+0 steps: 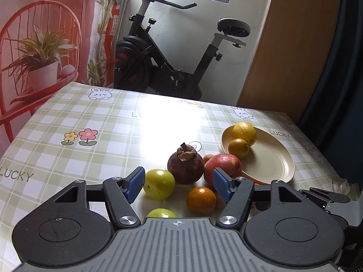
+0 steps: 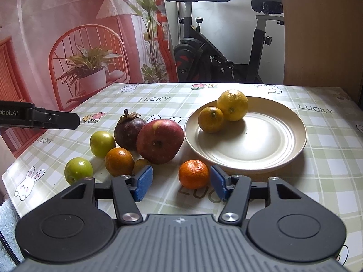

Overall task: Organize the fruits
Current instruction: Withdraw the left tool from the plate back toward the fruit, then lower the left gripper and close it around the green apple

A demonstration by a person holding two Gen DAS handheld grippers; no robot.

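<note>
Right wrist view shows your right gripper (image 2: pixel 180 182) low over the checked green and white surface (image 2: pixel 317 158), near its front edge. The blue pads stand apart around a small bright orange mandarin (image 2: pixel 193 174). The right pad looks very close to it, the left pad is clear of it, so the gripper is open and holds nothing yet. You seem to be lining up to pinch this fruit because it sits just beside the round cream plate (image 2: pixel 292 149), an easy first trip.

Your left gripper (image 1: pixel 179 184) is open too, with nothing in it. It hangs over the heap of loose fruit, with a darker orange mandarin (image 1: pixel 201 200) between its pads, not touched.

On the plate, count two: one big yellow citrus (image 2: pixel 232 105) and one smaller yellow-orange one (image 2: pixel 211 119), touching each other at the far edge.

Off the plate, count seven: one red apple (image 2: pixel 160 141), one dark purple mangosteen (image 2: pixel 128 129), two green round fruits (image 2: pixel 102 143) (image 2: pixel 78 170), two orange mandarins, and one small brownish fruit (image 2: pixel 140 164) partly hidden.
</note>
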